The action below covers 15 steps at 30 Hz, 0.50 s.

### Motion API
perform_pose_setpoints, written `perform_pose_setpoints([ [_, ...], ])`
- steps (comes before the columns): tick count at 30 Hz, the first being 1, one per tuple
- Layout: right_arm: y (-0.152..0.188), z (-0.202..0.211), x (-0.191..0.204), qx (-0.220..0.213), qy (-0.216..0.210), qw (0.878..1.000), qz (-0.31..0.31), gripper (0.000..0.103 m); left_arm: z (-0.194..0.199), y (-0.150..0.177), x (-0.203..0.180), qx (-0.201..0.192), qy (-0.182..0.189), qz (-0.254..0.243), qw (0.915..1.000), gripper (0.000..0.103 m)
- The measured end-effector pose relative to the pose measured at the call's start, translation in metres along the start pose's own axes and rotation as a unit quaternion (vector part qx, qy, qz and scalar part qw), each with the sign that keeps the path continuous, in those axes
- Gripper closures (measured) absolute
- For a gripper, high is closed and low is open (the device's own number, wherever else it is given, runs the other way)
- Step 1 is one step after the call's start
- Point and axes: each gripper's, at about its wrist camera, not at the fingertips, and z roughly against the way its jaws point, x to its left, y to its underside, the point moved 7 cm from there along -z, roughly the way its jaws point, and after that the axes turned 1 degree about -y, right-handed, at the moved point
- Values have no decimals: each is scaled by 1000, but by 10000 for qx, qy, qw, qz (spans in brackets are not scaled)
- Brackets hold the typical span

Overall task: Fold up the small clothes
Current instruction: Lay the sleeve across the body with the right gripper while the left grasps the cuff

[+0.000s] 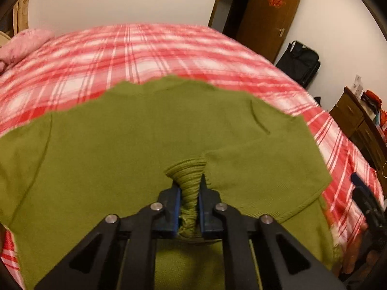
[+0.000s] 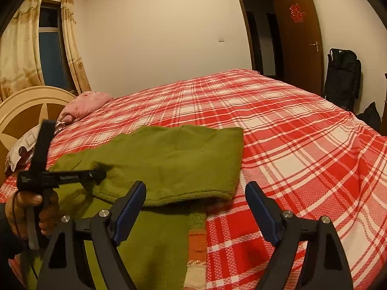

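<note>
We have one green sweater (image 1: 121, 149) lying on the bed (image 1: 150, 48), spread over the red plaid cover near our edge, with one flap already turned over on top of the rest. Our left hand-held gripper (image 1: 189, 193) is clamped on a bunched ribbed piece of the knit, a cuff or collar by the look of it. Our right hand-held gripper (image 2: 196, 200) hangs with its jaws wide apart and nothing in them, just above the near edge of the folded flap.

The risks, as we judge them: the left grip holds only a narrow twist of ribbing, so a quick pull may stretch it or let it slip out. Lifting with one side only may drag the whole sweater across the cover and undo the flap. The right jaws, closing where they hang, could catch the bedcover along with the knit.

Our count: one sweater, two hand-held grippers, one bed, one pink pillow (image 2: 84, 106), one door (image 2: 300, 31), one hand (image 2: 36, 207) in the right view.
</note>
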Motion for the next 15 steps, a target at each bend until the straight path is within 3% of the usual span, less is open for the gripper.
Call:
perform_pose_setpoints([
  [9, 4, -4, -3, 106, 65, 9999, -75, 19, 66, -39, 27, -759, -48, 85, 9971, 91],
  [15, 6, -7, -2, 188, 85, 9998, -33, 19, 81, -38, 71, -869, -435, 280, 9949, 91],
])
